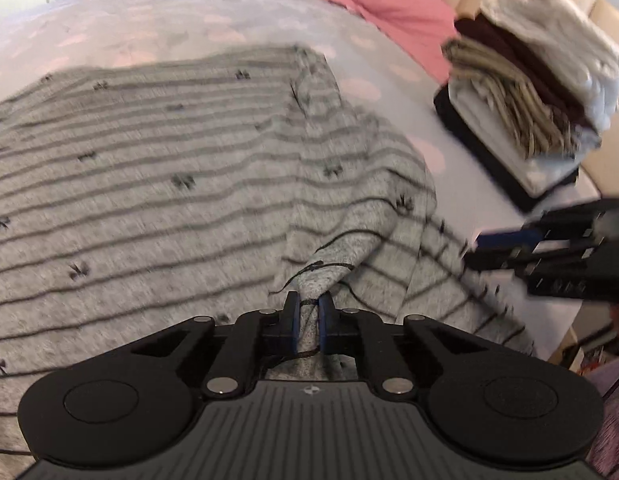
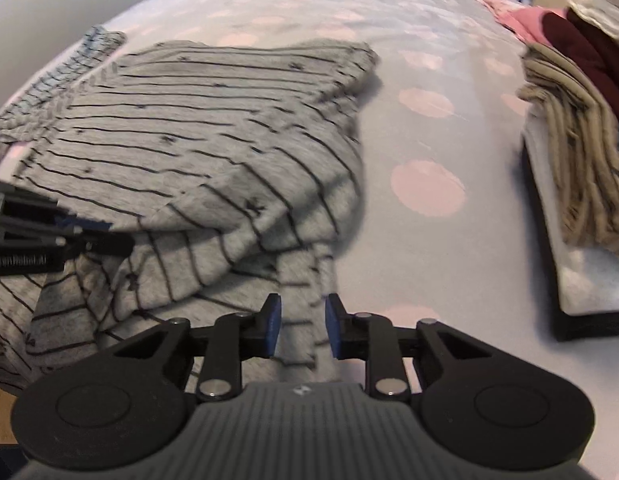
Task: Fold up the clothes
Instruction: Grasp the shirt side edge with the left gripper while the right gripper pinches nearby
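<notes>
A grey garment with thin dark stripes and small bows lies spread on the bed, its near-right part bunched into folds. My left gripper is shut on a narrow fold of it at the near edge. In the right wrist view the same garment fills the left half. A strip of its edge runs between the blue pads of my right gripper, which press on it. Each gripper shows in the other's view: the right gripper at the garment's right edge, the left gripper at the left.
A stack of folded clothes in white, maroon and beige sits on the bed to the right. The sheet is pale with pink dots. A pink pillow lies at the head, and a blue checked cloth at the far left.
</notes>
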